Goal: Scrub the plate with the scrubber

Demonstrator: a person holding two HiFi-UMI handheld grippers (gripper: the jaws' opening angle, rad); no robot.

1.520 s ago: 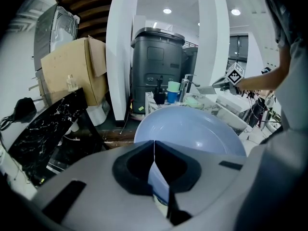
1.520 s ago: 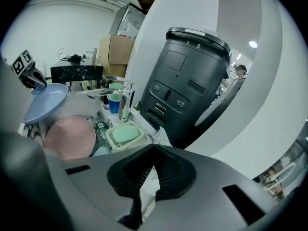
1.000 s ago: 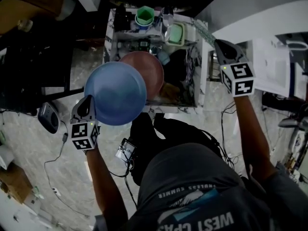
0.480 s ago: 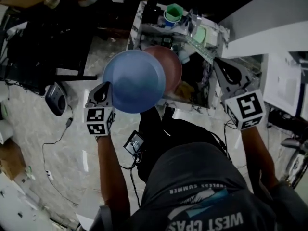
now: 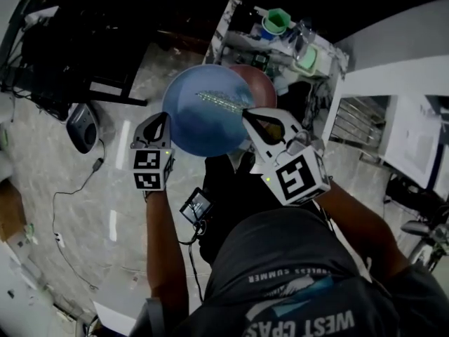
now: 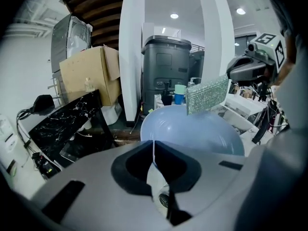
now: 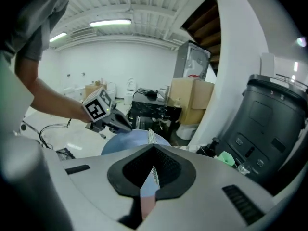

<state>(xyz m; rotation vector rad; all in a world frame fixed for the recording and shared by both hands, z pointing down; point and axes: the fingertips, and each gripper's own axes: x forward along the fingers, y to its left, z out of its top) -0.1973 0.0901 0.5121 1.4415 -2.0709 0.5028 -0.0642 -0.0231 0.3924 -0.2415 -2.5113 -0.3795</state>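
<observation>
Over blue plate [image 5: 203, 121]: scrubber [image 5: 221, 102] in R gripper [image 5: 247, 116]; L gripper [image 5: 163, 120] grips rim.

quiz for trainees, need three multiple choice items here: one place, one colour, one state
1. The scrubber is: A over the blue plate B on the floor C in a box
2. The plate in the left gripper is: A white B blue C yellow
3. The right gripper is: A open, empty B shut on the scrubber C shut on a cup
1 A, head view shows it across the plate; 2 B, blue rim between its jaws; 3 B, mesh pinched between its jaws.
</observation>
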